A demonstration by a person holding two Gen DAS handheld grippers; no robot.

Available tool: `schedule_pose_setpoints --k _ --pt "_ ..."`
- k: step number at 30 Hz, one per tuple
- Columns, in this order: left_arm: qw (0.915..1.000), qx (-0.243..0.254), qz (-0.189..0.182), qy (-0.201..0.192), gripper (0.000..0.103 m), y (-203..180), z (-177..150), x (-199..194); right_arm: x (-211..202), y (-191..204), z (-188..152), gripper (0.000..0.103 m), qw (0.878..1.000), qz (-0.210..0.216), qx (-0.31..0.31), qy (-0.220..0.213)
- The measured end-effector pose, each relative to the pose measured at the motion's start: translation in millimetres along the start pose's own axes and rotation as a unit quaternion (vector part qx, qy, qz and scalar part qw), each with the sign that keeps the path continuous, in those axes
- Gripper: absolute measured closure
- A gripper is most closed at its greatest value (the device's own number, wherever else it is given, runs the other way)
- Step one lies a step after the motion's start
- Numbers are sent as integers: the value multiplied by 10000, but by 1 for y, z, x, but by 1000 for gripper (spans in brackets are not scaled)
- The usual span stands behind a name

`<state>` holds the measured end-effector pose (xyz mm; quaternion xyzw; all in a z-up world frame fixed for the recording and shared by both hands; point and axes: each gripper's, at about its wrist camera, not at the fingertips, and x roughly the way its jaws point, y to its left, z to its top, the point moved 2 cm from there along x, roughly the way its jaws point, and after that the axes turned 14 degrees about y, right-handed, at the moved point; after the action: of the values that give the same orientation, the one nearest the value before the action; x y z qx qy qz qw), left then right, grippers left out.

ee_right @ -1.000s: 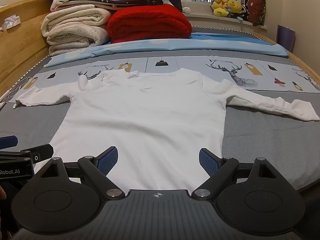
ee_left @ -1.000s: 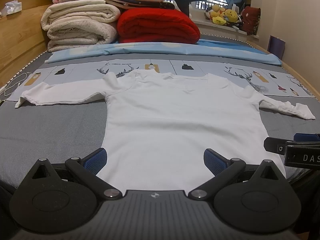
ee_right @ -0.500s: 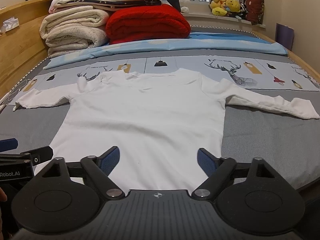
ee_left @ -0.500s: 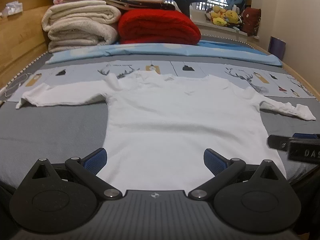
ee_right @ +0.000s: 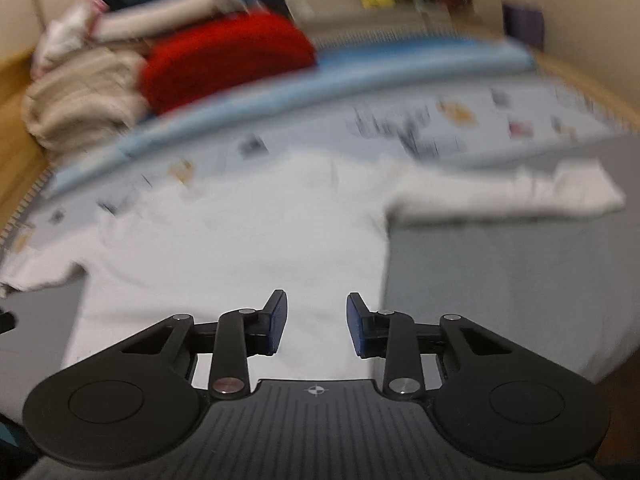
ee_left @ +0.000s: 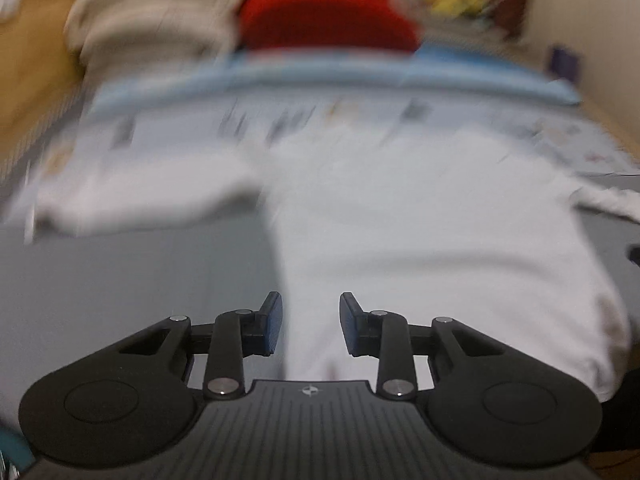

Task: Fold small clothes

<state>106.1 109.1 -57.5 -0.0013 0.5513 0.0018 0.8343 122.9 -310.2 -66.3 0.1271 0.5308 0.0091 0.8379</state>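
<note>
White shirt (ee_left: 420, 220) lies flat beyond both grippers' parted jaws.

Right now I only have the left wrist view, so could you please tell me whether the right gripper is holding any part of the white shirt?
Observer: No. The right gripper is open, with its fingers apart and nothing between them. It points over the lower body of the white shirt, near its right edge.
Operator: Thank you. Where does the sleeve on that side end? My view cuts it off.
Observer: The right sleeve lies stretched out sideways and unfolded, with its cuff resting on the grey sheet.
Operator: Is anything lying on that sleeve?
Observer: Nothing that I can see, though the picture is blurred.
</note>
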Motion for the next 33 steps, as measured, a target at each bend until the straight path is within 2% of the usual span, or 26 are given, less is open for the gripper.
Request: schedule_pose_setpoints --k 3,6,7,8,9,10,13,15,17,20,22,24,27,29,31,33 --pt "9911 -730 -353 1057 68 18 -11 36 35 -17 -9 68 9978 -73 254 605" --pt "9860 -827 -359 1404 68 20 -21 47 58 -28 -22 68 9921 -16 618 1087" --pt "9856 -805 -369 1438 74 20 -20 48 63 -29 -25 68 9903 53 675 1216" --pt "9855 -749 -368 1479 81 25 -15 49 66 -28 -27 75 9899 40 634 1264" --pt "9858 -678 -352 1498 92 23 -15 49 67 -26 -28 83 9906 -8 532 1259" --pt "9862 -627 -350 1490 97 21 -15 49 67 -23 -29 95 9914 5 409 1241" --pt "9872 -531 -528 1411 98 9 -22 47 61 -20 -27 100 9940 -36 299 1051" --pt "9866 -462 -659 1416 98 -3 -22 45 56 -30 -21 100 9953 -184 503 810" --pt "9871 -320 -481 1490 98 -6 -26 47 52 -41 -17 100 9941 -234 846 644" --pt "9870 -336 -368 1529 97 -1 -27 47 57 -41 -13 100 9943 -314 763 676" --pt "9898 -229 -183 1397 96 0 -29 40 63 -33 -18 98 9938 -380 592 867" --pt "9929 -202 -218 1152 96 -1 -31 29 63 -31 -23 96 9932 -402 540 951" --pt "9960 98 -275 843 92 -12 -29 19 54 -28 -25 83 9953 -349 467 774" --pt "9947 244 -351 930 86 -19 -23 23 60 -28 -24 78 9943 -409 381 905" --pt "9901 261 -486 1287 81 -21 -26 34 71 -26 -28 77 9903 -557 273 1240" --pt "9873 240 -464 1501 81 -22 -26 42 68 -23 -27 77 9907 -684 190 1165"
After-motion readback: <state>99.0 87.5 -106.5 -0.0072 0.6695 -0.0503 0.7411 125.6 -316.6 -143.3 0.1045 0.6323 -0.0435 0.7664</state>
